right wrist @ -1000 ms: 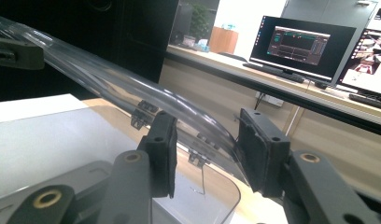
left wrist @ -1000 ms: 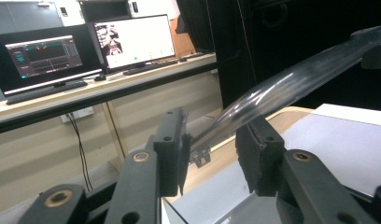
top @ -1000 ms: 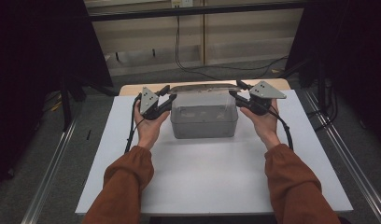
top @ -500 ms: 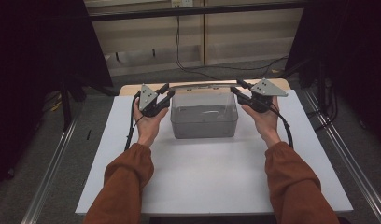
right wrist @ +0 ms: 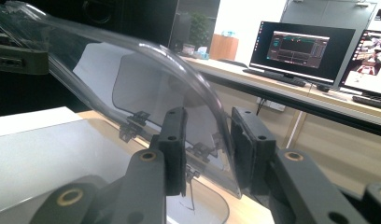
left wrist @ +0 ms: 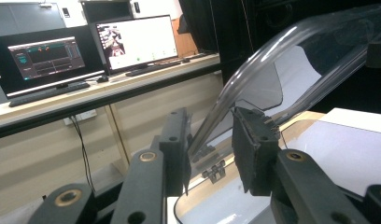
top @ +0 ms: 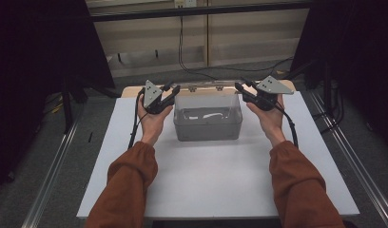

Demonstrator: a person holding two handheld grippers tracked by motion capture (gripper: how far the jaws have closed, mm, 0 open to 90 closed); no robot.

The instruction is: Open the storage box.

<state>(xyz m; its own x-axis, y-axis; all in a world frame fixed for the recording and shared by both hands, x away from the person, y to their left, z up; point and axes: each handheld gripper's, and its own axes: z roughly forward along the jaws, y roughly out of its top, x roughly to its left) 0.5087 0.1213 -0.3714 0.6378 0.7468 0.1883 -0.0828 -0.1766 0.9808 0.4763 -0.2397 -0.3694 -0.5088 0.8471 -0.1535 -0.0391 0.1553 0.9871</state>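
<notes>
Here the clear, rectangular plastic box (top: 208, 121) stands at the far middle of the white counter (top: 220, 180), and its transparent hinged lid (top: 216, 85) is raised almost upright at the back edge. The left claw (top: 169, 95) pinches the left corner of the lid and the right claw (top: 243, 90) pinches the right corner, each with the lid's curved edge between its jaws. I judge that two grips are used so the wide, flexible lid swings evenly on its small hinges (left wrist: 214, 170) without twisting.
</notes>
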